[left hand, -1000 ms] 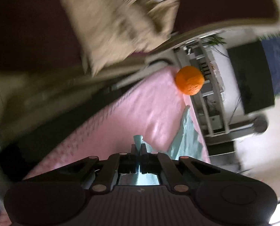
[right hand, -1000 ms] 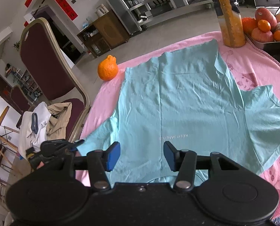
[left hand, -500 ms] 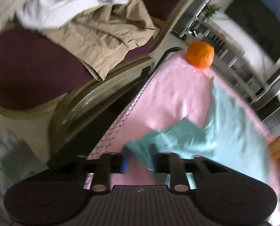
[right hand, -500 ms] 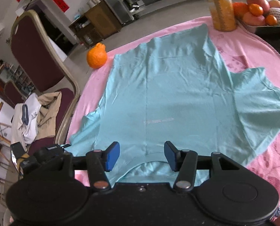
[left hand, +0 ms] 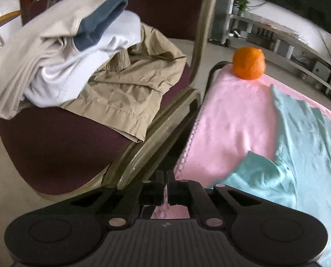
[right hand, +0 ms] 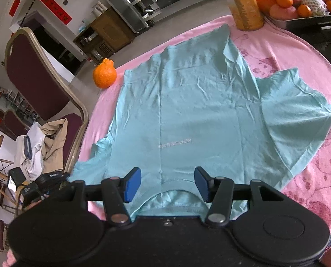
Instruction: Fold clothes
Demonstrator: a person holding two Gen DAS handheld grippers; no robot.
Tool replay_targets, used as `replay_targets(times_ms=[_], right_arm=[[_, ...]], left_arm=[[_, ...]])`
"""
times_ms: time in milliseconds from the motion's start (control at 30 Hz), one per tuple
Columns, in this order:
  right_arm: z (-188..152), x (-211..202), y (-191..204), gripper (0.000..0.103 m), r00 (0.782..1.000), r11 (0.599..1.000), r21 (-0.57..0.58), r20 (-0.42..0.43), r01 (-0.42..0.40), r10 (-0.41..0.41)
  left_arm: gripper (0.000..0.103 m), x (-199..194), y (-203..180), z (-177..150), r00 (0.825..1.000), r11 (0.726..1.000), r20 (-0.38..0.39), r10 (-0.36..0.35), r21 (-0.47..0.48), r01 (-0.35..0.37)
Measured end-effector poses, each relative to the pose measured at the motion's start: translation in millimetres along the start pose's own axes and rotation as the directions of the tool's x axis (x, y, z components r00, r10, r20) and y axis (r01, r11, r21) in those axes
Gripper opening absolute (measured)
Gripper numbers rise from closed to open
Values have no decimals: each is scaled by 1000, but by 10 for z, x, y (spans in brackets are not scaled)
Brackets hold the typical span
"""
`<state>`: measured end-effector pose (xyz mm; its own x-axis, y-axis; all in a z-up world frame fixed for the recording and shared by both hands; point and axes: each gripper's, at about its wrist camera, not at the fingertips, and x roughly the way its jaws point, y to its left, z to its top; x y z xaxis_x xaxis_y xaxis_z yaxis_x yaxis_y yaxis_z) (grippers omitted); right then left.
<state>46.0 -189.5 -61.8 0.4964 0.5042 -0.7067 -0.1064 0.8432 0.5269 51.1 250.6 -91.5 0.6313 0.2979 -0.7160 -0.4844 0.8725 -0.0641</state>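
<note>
The left gripper (left hand: 167, 178) sits at the bottom centre of its own view with its jaws closing, nearly pressed together, and no cloth between them; only the edge of the pink blanket (left hand: 232, 120) shows in the thin gap. The right gripper (right hand: 167, 183) has its jaws spread wide, its blue pads (right hand: 133, 183) standing apart over the collar end of the teal T-shirt (right hand: 199, 115), not pinching it.

The T-shirt lies flat across the middle of the right view, collar at the bottom, one sleeve reaching to the right edge. In the left view its other sleeve lies at lower right, just beside the gripper. An orange (right hand: 104, 73) sits at the blanket's upper left edge. A maroon chair (left hand: 54, 151) at left holds a heap of clothes (left hand: 94, 66). A juice bottle (right hand: 243, 2) and a fruit tray (right hand: 299, 20) stand at upper right.
</note>
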Motion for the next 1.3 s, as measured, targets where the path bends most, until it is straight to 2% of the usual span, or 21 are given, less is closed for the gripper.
replay_targets(times_ms=[33, 133, 167, 233, 267, 300, 367, 467, 533, 567, 667, 767, 800, 867, 1000, 1100, 1200, 1300], right_arm=[[-2, -12, -23, 52, 1000, 1000, 2, 3, 5, -5], [-3, -48, -154, 52, 1000, 999, 27, 11, 28, -28], [7, -14, -199, 52, 999, 998, 23, 10, 53, -53], [29, 52, -289, 52, 995, 995, 16, 11, 102, -102], [40, 85, -334, 48, 992, 992, 12, 11, 127, -127], [50, 119, -379, 36, 988, 988, 8, 11, 151, -151], [66, 250, -431, 28, 979, 978, -31, 6, 205, -205], [17, 507, -457, 28, 967, 962, -111, -32, 248, -253], [-117, 584, -446, 29, 956, 944, -192, -70, 266, -284], [-196, 549, -417, 28, 956, 931, -251, -54, 265, -287], [-392, 449, -353, 29, 939, 871, -408, -82, 273, -333], [-471, 315, -397, 29, 935, 866, -418, -93, 275, -342], [-455, 279, -434, 30, 936, 882, -385, -106, 273, -336], [-411, 195, -511, 30, 945, 916, -304, -116, 260, -307], [-174, -54, -582, 33, 975, 968, -145, -52, 205, -214], [75, -260, -578, 33, 991, 990, -45, 17, 137, -136], [365, -397, -475, 29, 989, 991, -58, 98, 119, -113], [671, -380, -429, 29, 987, 993, -57, 135, 100, -92]], left_arm=[[15, -48, 9, -12, 1000, 1000, -5, -18, -3, 18], [12, -222, 12, -97, 997, 997, -24, -75, -6, 75], [12, -266, -26, -140, 993, 993, -37, -114, -3, 114], [12, -282, -229, -220, 973, 975, -88, -214, 40, 219], [12, -282, -391, -271, 965, 965, -109, -240, 82, 249], [12, -279, -555, -323, 956, 953, -130, -262, 123, 278], [13, -229, -899, -444, 949, 930, -159, -271, 211, 301], [14, -133, -1251, -664, 935, 891, -236, -263, 312, 330], [15, -185, -1308, -805, 949, 871, -219, -226, 390, 298], [15, -230, -1300, -853, 955, 862, -214, -208, 422, 282], [19, -325, -1138, -931, 958, 875, -226, -176, 410, 257], [18, -399, -979, -948, 959, 898, -236, -155, 372, 236], [13, -436, -944, -920, 961, 905, -231, -149, 360, 227], [13, -516, -877, -845, 965, 917, -212, -152, 333, 218], [13, -666, -907, -542, 966, 925, -149, -211, 288, 246], [14, -698, -1033, -293, 963, 923, -105, -248, 277, 268], [14, -641, -1173, -46, 957, 920, -77, -278, 264, 288], [14, -491, -1338, 126, 960, 923, -59, -272, 266, 278]])
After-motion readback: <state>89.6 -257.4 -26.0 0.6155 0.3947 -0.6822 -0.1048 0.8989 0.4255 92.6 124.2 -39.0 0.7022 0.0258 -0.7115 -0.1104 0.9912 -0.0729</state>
